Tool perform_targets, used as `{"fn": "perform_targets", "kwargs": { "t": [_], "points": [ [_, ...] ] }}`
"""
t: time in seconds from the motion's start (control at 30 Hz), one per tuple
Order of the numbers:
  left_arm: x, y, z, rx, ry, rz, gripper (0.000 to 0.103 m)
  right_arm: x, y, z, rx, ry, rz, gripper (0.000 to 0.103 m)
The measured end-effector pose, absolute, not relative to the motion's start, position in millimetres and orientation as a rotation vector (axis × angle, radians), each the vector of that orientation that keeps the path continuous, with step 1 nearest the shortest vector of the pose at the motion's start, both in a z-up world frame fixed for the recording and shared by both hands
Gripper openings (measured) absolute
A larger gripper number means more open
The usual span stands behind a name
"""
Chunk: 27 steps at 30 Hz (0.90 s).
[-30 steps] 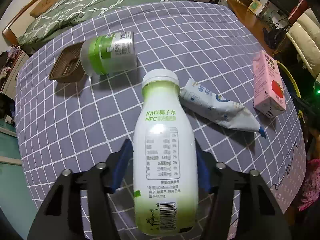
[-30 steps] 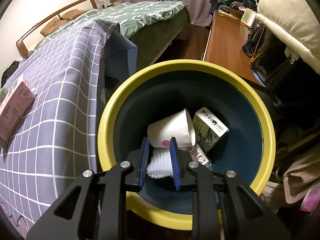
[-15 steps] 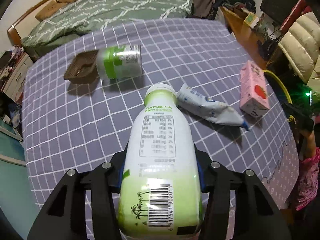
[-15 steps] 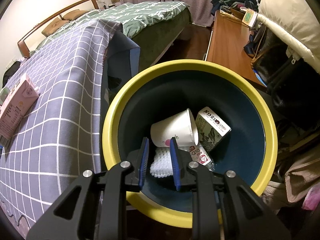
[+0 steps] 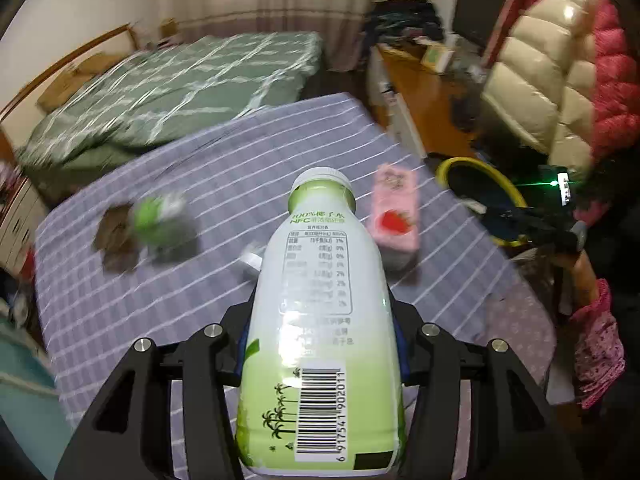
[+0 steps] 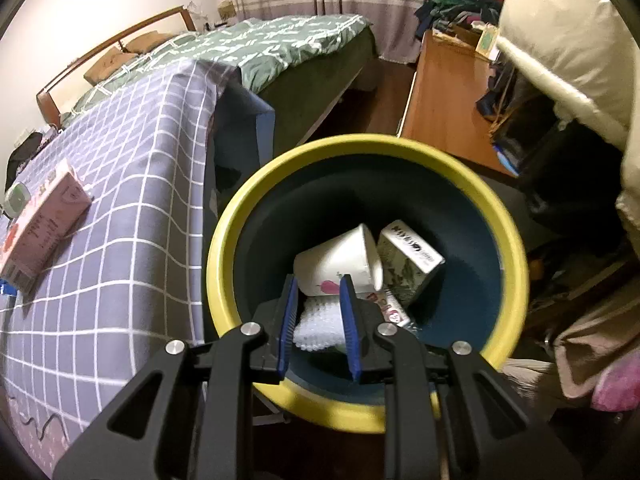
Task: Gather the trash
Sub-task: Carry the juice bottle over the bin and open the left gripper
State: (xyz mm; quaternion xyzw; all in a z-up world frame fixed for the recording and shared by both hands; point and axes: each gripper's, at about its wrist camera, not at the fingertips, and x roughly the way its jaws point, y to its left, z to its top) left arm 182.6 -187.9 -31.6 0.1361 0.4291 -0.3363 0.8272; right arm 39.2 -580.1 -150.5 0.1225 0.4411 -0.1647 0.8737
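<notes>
While the left gripper [image 5: 320,344] clamps a green-and-white bottle [image 5: 320,320] between its blue pads, cap pointing away, a pink carton [image 5: 396,216] lies just past it to the right on the checked cloth [image 5: 120,300] and a blurred green can, probably, [image 5: 160,220] ahead left. Right gripper [image 6: 318,320] hangs partly open and empty over the yellow-rimmed bin [image 6: 516,280]; a paper cup [image 6: 340,260] and box [image 6: 408,260] lie inside, just beyond its tips.

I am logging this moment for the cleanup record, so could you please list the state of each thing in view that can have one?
Left gripper: shut on the green-and-white plastic bottle.
Green-and-white plastic bottle: capped, lifted off the table.
Right gripper: open, empty, over the bin.
Yellow-rimmed dark bin: open, partly filled.
White paper cup: on its side in the bin.
Pink strawberry carton: upright on the checked tablecloth.
Green-and-silver can: blurred; cannot tell.
</notes>
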Motion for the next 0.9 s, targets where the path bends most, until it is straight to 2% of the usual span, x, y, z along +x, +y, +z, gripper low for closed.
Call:
{"fn": "perform_targets", "kwargs": {
  "t": [0.43, 0.7, 0.9],
  "points": [
    [161.9, -382.8, -33.5, 0.402, 0.883, -1.062, 0.051, -40.7, -585.9, -108.0, 0.211, 0.837, -0.413, 0.021],
    [152.0, -498.9, -75.4, 0.452, 0.928, -1.14, 0.051, -69.9, -602.5, -93.0, 0.224, 0.795, -0.463, 0.021],
    [147.9, -552.9, -107.0, 0.489, 0.941, -1.128, 0.051, -78.5, -616.2, -98.4, 0.237, 0.806, -0.482, 0.021]
  ]
}}
